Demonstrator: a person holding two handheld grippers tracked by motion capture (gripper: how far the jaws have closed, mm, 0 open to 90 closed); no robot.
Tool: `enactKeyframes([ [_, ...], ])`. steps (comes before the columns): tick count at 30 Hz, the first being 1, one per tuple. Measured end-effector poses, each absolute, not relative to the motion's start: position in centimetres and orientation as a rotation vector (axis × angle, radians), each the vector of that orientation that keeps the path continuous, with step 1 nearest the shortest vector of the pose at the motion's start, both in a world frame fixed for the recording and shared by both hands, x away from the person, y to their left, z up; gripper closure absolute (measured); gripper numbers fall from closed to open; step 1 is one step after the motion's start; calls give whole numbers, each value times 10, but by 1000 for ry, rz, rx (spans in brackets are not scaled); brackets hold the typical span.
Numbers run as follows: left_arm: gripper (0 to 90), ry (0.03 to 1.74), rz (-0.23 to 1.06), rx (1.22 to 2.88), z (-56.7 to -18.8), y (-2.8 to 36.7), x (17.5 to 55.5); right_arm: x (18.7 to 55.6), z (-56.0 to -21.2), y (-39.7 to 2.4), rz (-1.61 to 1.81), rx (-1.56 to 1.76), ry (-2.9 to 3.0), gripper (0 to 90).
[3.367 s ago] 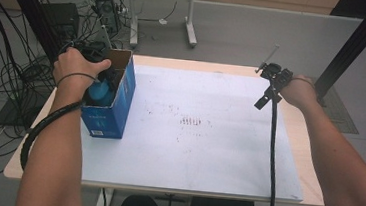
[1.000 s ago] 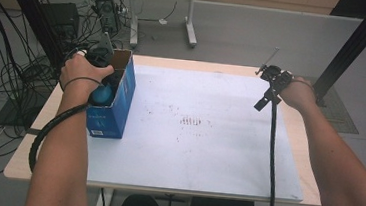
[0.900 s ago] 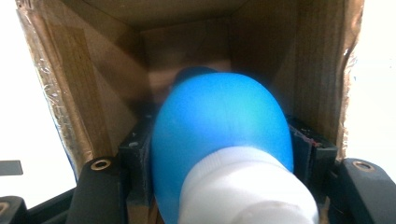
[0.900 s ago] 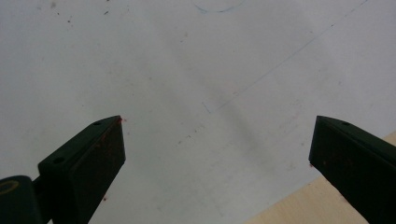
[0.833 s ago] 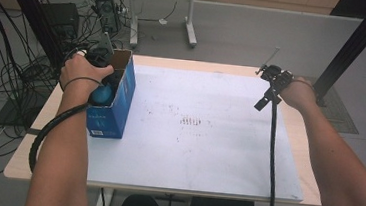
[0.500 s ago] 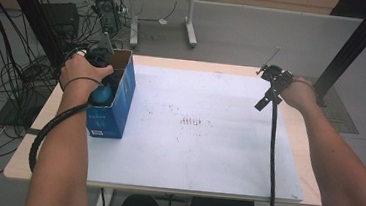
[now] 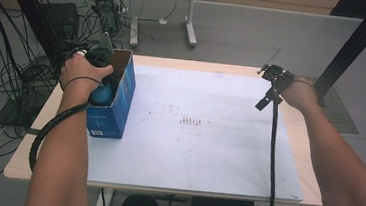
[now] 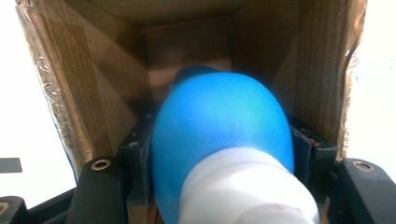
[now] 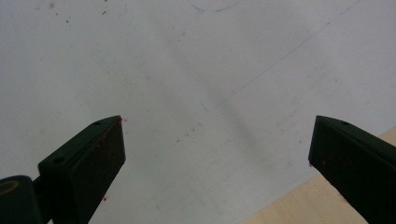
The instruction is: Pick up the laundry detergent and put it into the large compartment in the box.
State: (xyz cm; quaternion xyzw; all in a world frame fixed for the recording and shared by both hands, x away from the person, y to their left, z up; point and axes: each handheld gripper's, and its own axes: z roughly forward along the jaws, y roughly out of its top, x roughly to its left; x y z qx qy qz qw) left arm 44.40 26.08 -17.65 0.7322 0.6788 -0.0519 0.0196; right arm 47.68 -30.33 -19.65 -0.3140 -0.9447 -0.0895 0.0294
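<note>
Blue bottle (image 8: 219, 135) with white cap, down inside open blue cardboard box (image 7: 115, 107) at left edge of surface (image 7: 298, 143). Clamped between fingers of left gripper (image 8: 219, 158). Right gripper (image 9: 217, 154) well apart at far right over white sheet (image 7: 202, 150), fingers spread wide, holding nothing.

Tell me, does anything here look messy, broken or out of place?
Nothing broken or spilled. The white sheet carries a patch of small dark marks near its middle, and the blue box has ragged tape along its opening. The left gripper clamps a blue bottle inside it.
</note>
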Motion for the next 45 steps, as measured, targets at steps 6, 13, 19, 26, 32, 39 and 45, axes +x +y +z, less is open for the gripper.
enactKeyframes([
  [6, 376, 2105, -159, 2270, -176, 261, 443, 476, -196, -302, -274, -966, -2917, 36],
  [13, 376, 2109, -161, 2274, -176, 260, 444, 476, -197, -302, -280, -966, -2914, 38],
  [19, 375, 2109, -161, 2274, -176, 260, 444, 476, -197, -303, -280, -970, -2913, 37],
  [26, 376, 2107, -157, 2272, -176, 261, 443, 476, -197, -304, -288, -969, -2911, 36],
  [32, 375, 2109, -160, 2265, -176, 262, 442, 475, -196, -305, -290, -972, -2913, 35],
  [39, 364, 2116, -183, 2258, -178, 264, 443, 475, -196, -306, -283, -978, -2910, 37],
  [45, 324, 2122, -183, 2255, -179, 265, 443, 476, -198, -304, -287, -974, -2906, 37],
])
